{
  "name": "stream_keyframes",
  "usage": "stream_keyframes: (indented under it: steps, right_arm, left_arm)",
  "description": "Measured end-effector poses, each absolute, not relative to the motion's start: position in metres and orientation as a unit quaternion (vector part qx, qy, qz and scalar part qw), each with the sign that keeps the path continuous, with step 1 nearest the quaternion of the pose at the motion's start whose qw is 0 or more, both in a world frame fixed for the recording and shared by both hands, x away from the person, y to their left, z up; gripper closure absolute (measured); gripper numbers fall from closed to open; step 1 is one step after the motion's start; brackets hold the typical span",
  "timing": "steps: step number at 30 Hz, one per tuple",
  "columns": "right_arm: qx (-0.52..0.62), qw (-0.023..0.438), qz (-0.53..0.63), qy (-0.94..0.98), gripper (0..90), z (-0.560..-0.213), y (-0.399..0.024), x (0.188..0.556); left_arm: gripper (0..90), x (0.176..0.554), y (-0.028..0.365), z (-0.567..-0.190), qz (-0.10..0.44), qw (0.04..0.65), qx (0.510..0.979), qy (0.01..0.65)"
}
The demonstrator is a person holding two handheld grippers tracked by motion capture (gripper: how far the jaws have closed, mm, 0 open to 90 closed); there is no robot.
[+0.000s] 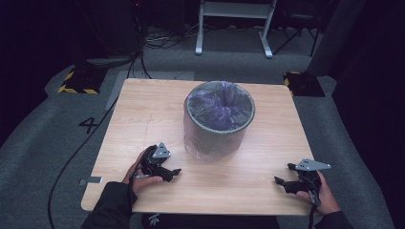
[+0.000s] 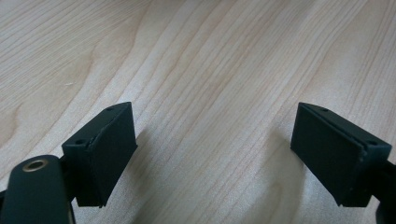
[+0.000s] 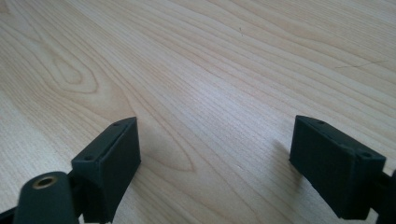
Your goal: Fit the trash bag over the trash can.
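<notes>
Left hand-held gripper (image 1: 175,172) low on table (image 1: 143,114), jaws apart, right hand-held gripper (image 1: 282,177) likewise

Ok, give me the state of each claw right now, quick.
Left claw: open, holding nothing, low over the wooden table.
Right claw: open, holding nothing.

Bin (image 1: 219,119) on table (image 1: 143,109), between both grippers

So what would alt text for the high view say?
A grey bin lined with a purple bag stands mid-table. Nearer the camera, the left gripper and right gripper rest open on the wood, both empty.
</notes>
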State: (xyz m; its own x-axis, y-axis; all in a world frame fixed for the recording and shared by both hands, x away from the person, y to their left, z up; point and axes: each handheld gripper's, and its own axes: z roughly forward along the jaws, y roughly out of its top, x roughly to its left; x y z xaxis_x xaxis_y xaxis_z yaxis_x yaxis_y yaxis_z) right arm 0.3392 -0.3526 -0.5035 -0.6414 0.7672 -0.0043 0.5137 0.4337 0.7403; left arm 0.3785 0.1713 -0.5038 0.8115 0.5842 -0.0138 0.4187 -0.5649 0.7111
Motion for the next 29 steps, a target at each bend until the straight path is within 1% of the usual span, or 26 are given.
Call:
stream_keyframes:
  steps: [5, 29]
  right_arm:
    - [0.385, 0.172, 0.366, 0.830, 14.5, -0.5036, -0.3525, 0.3404]
    - [0.385, 0.173, 0.365, 0.830, 14.2, -0.5036, -0.3524, 0.3405]
  left_arm:
    - [13.6, 0.3786, 0.1713, -0.5039, 0.112, 0.369, 0.878, 0.285]
    - [13.4, 0.3796, 0.1708, -0.5037, 0.111, 0.368, 0.879, 0.283]
